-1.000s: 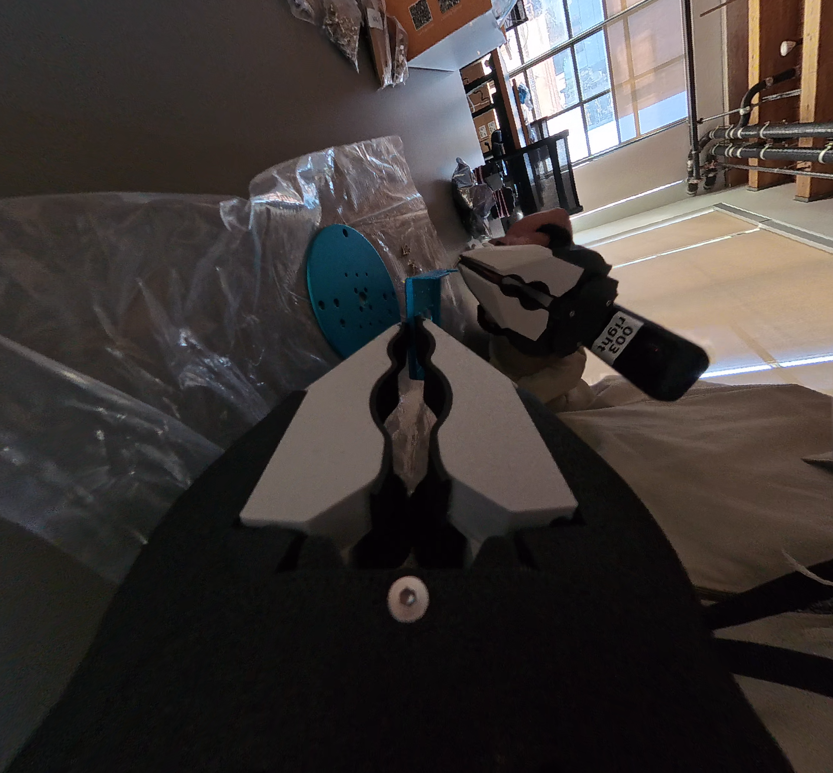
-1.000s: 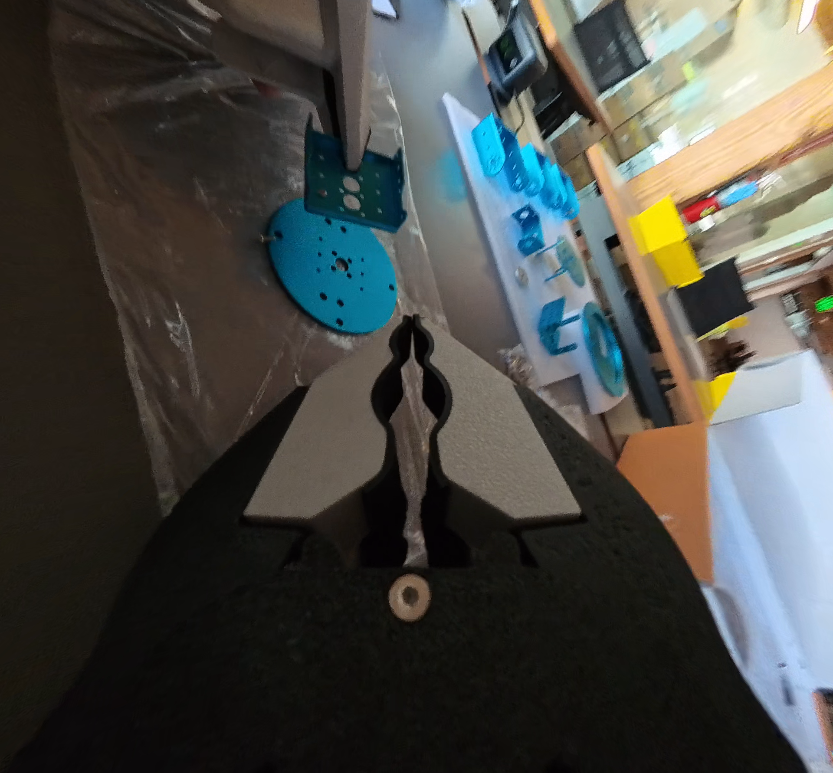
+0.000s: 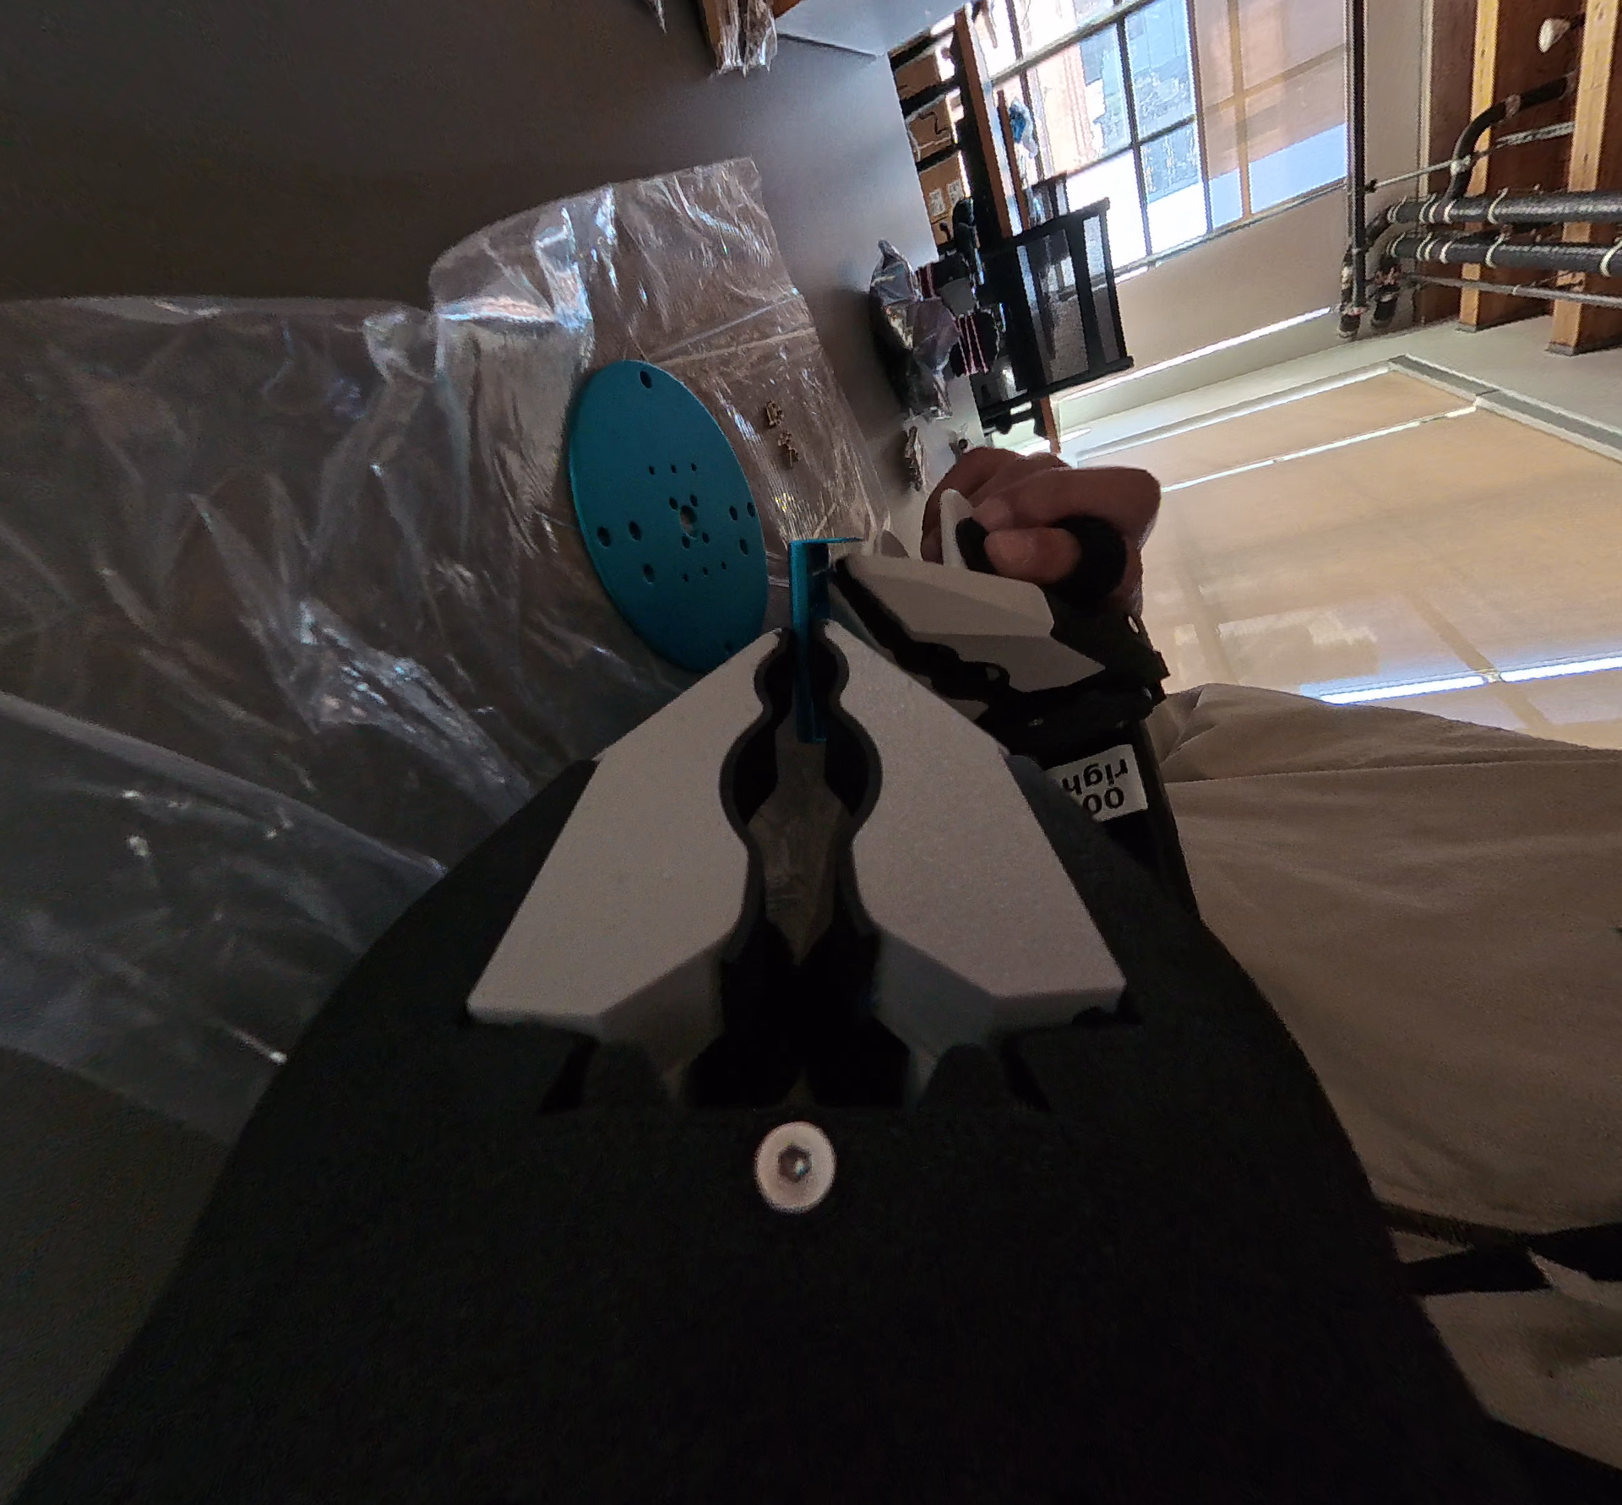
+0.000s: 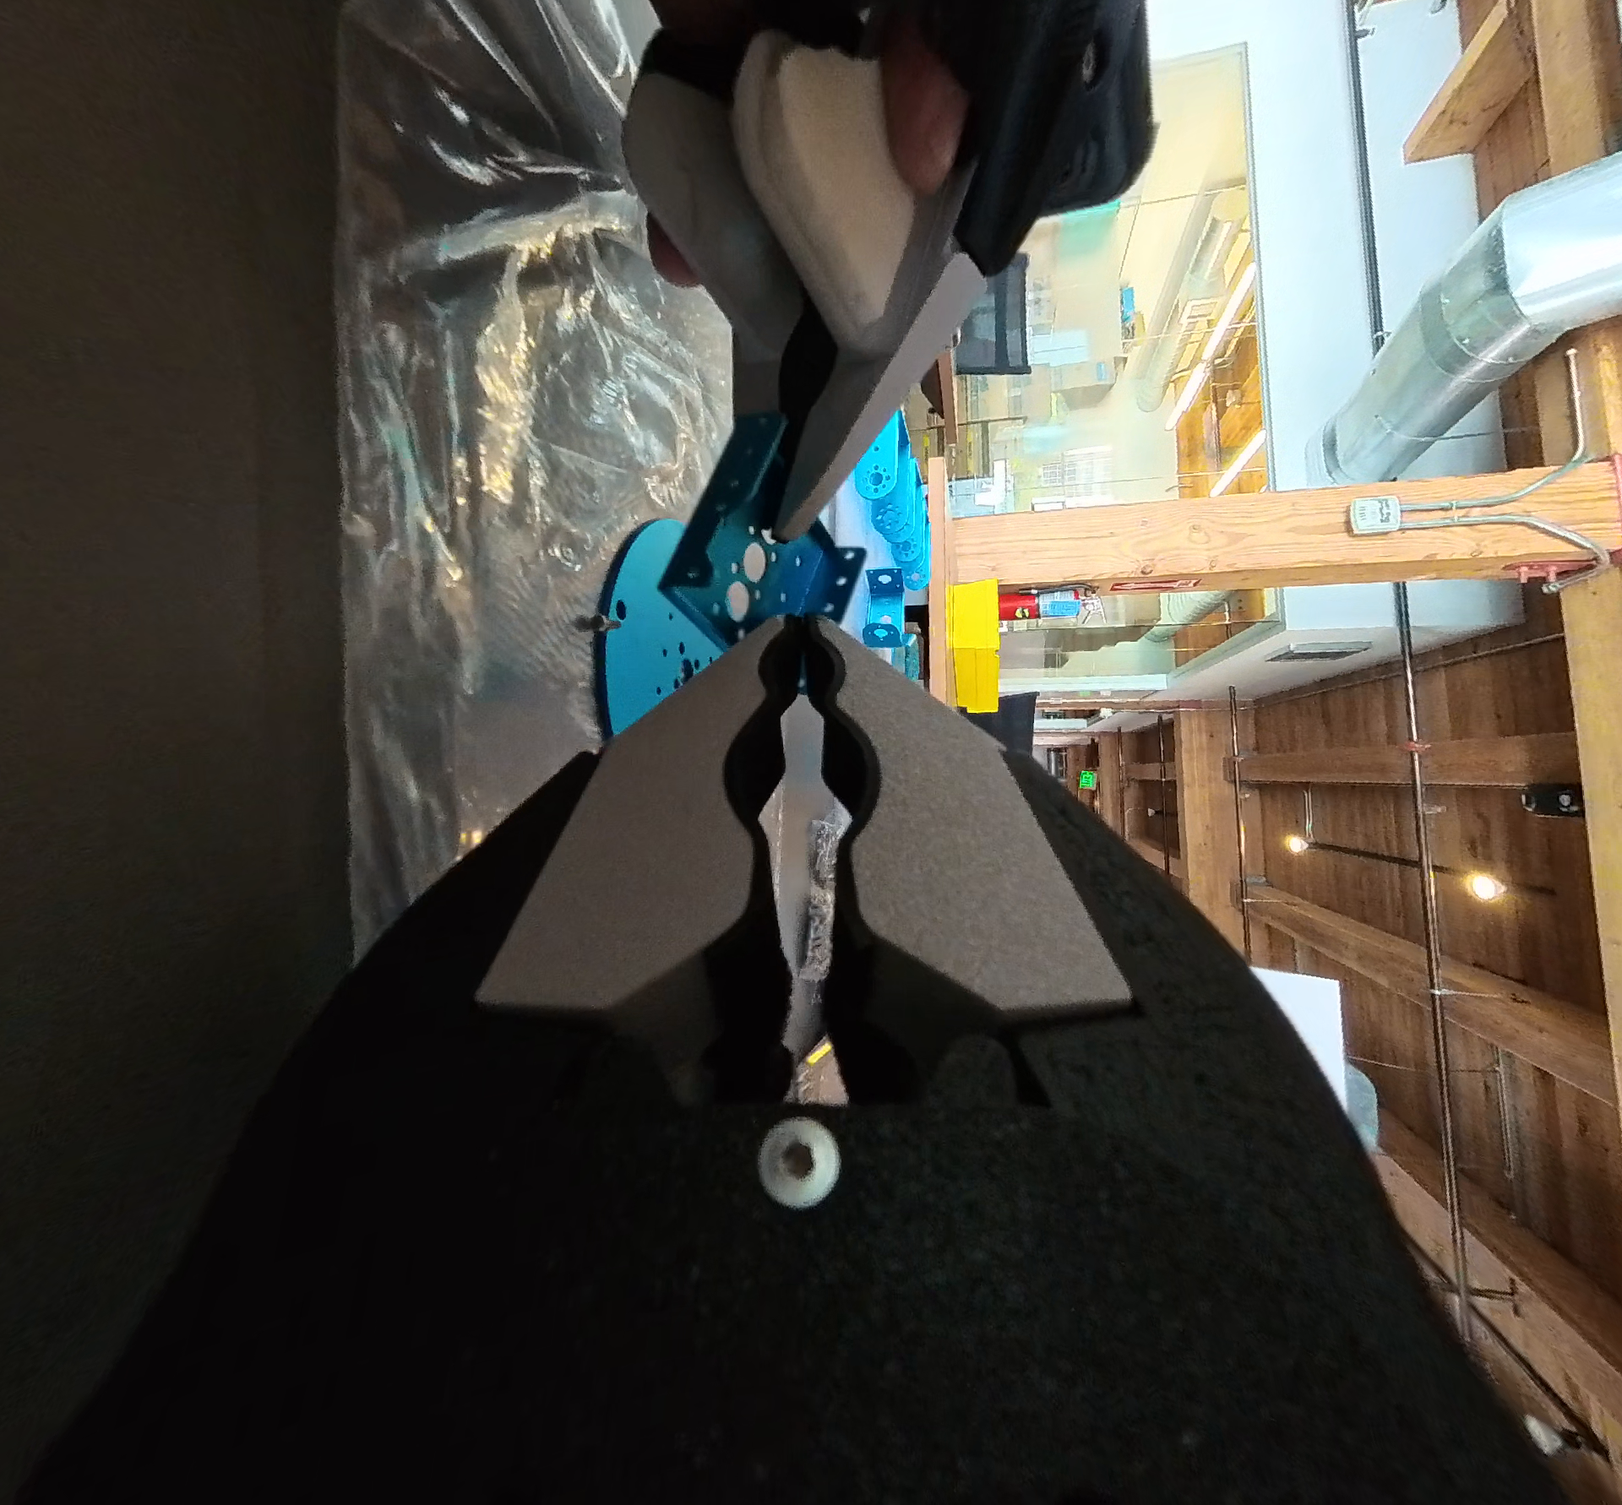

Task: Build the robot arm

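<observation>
Left gripper (image 3: 806, 642), left wrist view: both grey fingers are clamped on the edge of a blue perforated metal U-bracket (image 3: 806, 585). Ahead and to its left, a blue perforated round plate (image 3: 667, 524) lies on clear plastic sheeting (image 3: 263, 541).

Right gripper (image 4: 799, 629), right wrist view: its tips pinch the same bracket's lower corner. Hazard: with two narrow edge grips, opposed pulling may twist the bracket loose and drop it onto the plate.

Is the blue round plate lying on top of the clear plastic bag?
Yes, the blue round plate lies flat on the clear plastic bag.
</observation>
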Motion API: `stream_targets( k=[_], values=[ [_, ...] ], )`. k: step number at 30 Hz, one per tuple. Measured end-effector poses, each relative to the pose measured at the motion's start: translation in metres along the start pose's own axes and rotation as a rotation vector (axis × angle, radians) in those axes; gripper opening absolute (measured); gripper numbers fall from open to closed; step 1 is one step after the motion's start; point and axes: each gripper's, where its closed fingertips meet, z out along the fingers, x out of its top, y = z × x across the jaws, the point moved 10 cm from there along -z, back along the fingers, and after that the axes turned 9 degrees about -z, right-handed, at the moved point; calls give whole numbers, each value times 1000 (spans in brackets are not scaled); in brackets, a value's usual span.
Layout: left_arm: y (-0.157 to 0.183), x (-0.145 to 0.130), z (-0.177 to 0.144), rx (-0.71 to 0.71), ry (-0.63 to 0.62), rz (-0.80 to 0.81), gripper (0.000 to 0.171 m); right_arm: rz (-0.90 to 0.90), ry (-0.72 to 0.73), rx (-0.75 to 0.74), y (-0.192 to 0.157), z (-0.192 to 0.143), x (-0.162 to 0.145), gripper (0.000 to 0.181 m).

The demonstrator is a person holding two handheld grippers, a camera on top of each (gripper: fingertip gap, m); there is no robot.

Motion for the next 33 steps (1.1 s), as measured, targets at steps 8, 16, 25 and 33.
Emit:
stream_targets(
  k=[8, 16, 25, 33],
  values=[
    [-2, 1, 0, -16, 6, -17, 1, 7, -35, 19, 1, 1, 0, 0],
    [-3, 2, -1, -23, 11, -26, 1, 10, -38, 20, 2, 1, 0, 0],
    [-3, 2, -1, -26, 9, -28, 1, 19, -42, 28, 2, 3, 0, 0],
    [-3, 2, 0, -27, 9, -25, 1, 69, -42, 50, 4, 3, 0, 0]
  ],
)
